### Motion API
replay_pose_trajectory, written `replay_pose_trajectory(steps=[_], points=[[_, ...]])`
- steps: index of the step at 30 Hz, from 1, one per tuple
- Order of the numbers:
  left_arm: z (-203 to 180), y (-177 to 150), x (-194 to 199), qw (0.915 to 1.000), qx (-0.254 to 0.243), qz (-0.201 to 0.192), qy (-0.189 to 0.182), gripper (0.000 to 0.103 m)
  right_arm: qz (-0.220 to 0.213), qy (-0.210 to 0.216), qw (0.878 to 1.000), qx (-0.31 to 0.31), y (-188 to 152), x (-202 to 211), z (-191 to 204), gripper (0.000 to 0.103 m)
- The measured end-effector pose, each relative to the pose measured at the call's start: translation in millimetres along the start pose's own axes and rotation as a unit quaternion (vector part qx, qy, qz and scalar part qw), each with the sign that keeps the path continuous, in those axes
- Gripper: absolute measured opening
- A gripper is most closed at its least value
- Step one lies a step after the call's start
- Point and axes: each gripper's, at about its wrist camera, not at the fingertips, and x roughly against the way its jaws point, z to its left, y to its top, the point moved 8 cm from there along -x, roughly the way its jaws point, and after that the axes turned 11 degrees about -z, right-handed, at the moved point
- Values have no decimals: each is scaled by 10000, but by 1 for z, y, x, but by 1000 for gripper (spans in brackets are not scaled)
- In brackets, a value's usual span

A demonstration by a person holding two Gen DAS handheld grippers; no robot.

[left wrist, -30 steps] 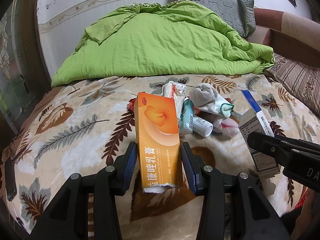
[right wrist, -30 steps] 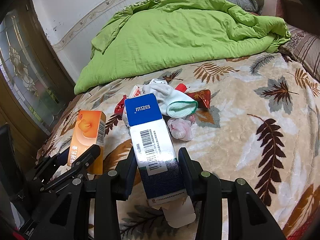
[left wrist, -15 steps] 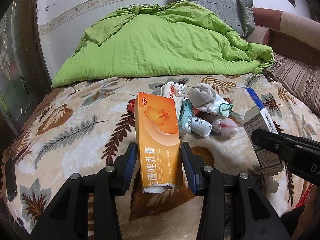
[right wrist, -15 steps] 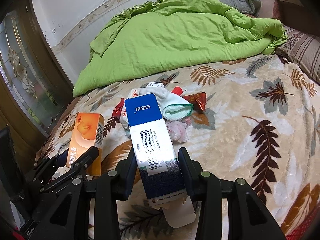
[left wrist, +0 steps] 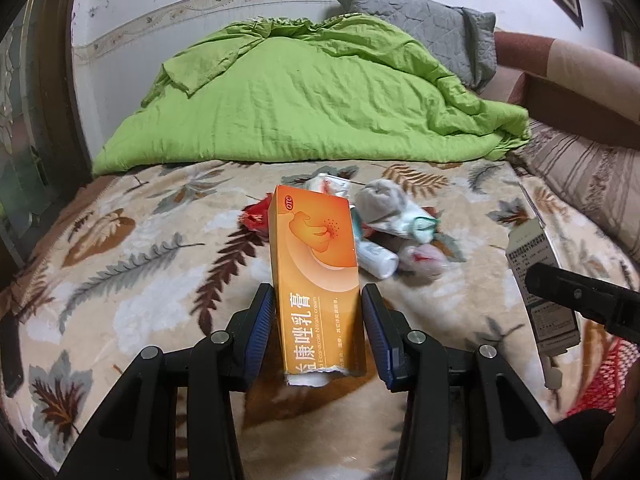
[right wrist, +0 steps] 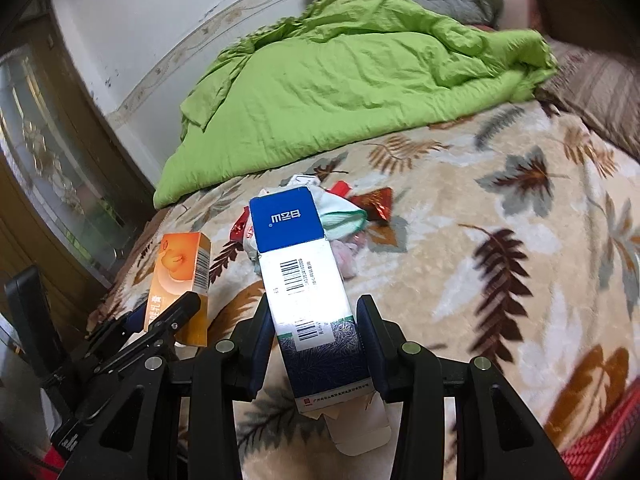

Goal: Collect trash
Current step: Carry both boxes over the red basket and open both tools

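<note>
My left gripper (left wrist: 319, 320) is shut on an orange medicine box (left wrist: 316, 276) and holds it above the bed. My right gripper (right wrist: 316, 340) is shut on a white and blue box (right wrist: 300, 280), also held above the bed. In the left wrist view the right gripper's box (left wrist: 540, 276) shows at the right edge. In the right wrist view the orange box (right wrist: 180, 276) shows at the left. A pile of trash lies on the leaf-patterned blanket: a grey sock (left wrist: 384, 200), a white tube (left wrist: 376, 260), red wrappers (right wrist: 376, 204) and a crumpled bag (left wrist: 424, 260).
A green duvet (left wrist: 312, 92) is heaped at the back of the bed, with a grey pillow (left wrist: 424, 36) behind it. A striped cushion (left wrist: 588, 176) lies at the right. A glass-panelled door (right wrist: 48, 184) stands at the left. Something red and netted (right wrist: 600, 452) sits at the lower right.
Both grippers have drawn back and up a little with their boxes; the trash pile looks farther away. The right gripper has also swung, and its view is blurred.
</note>
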Motion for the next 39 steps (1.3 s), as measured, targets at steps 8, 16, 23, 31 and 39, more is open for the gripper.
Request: replay_pose_trajectory(steps=[8,16,23,31,39], points=[[-64,-4,33,9949,-8,172,-992,44,-72,53,9973,-725,7,59,-47,45],[-179,3,75,9662,-395,392,-2516,44,-523,-513,9921,-1017,13,156,-119,45],[-291,-27,104,9185,-788,1068,-3724,44,-637,-1321,9743,-1711,-19,233,-206,46],[-364,-63,114,8882,-1168,1638,-4130,55,-571,-1811,9587,-2119,-50,262,-251,57],[-346,-54,112,8984,-959,1562,-3991,57,-748,-1832,9639,-1780,-34,269,-244,64]])
